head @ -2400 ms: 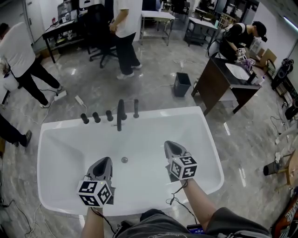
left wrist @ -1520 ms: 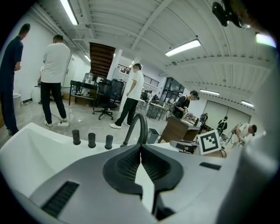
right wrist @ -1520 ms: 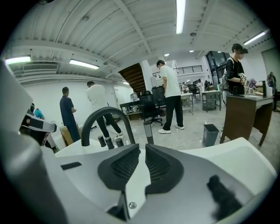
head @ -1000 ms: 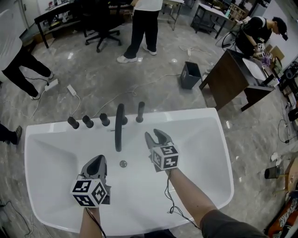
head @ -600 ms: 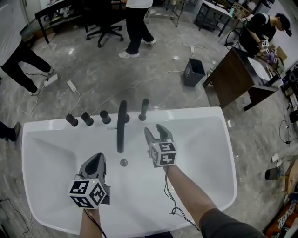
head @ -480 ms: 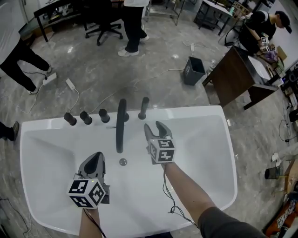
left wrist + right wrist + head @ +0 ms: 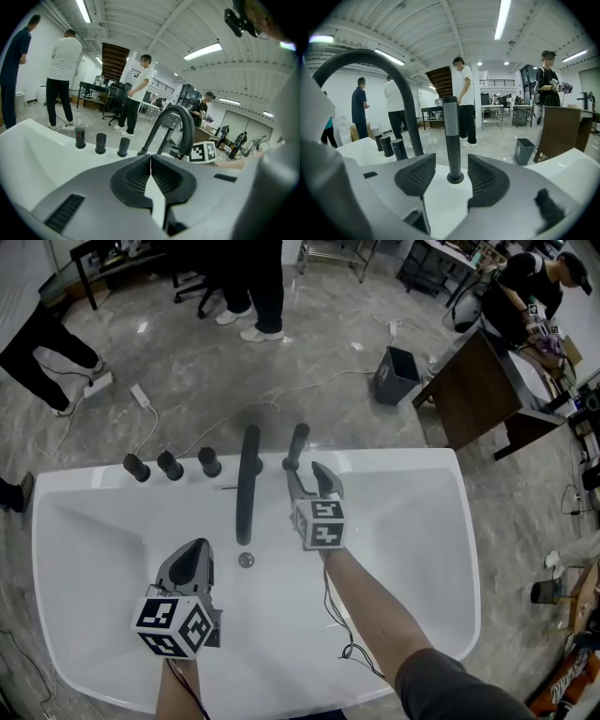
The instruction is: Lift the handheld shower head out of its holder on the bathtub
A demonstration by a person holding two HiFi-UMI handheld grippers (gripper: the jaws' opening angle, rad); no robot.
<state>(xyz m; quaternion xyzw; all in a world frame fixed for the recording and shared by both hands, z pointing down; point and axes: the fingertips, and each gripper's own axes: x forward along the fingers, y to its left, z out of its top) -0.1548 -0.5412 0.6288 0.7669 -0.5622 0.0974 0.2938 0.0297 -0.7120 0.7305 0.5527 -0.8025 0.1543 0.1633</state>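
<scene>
Approach step: the shower head (image 7: 297, 444) stands upright in its holder on the bathtub's (image 7: 412, 463) far rim. The right gripper (image 7: 312, 476), jaws just opened wide, lines up on it without touching. Next: advance, clamp, lift straight up. The left gripper's (image 7: 195, 554) jaws are together, empty.

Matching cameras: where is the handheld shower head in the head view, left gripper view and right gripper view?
Head view: handheld shower head upright on the tub far rim, just ahead of the right tool.
Left gripper view: thin dark bar under the arch of the spout, partly hidden.
Right gripper view: centre, upright between the right tool's jaws, which have just been opening; untouched.
Shared landmark: the arched black spout.
</scene>
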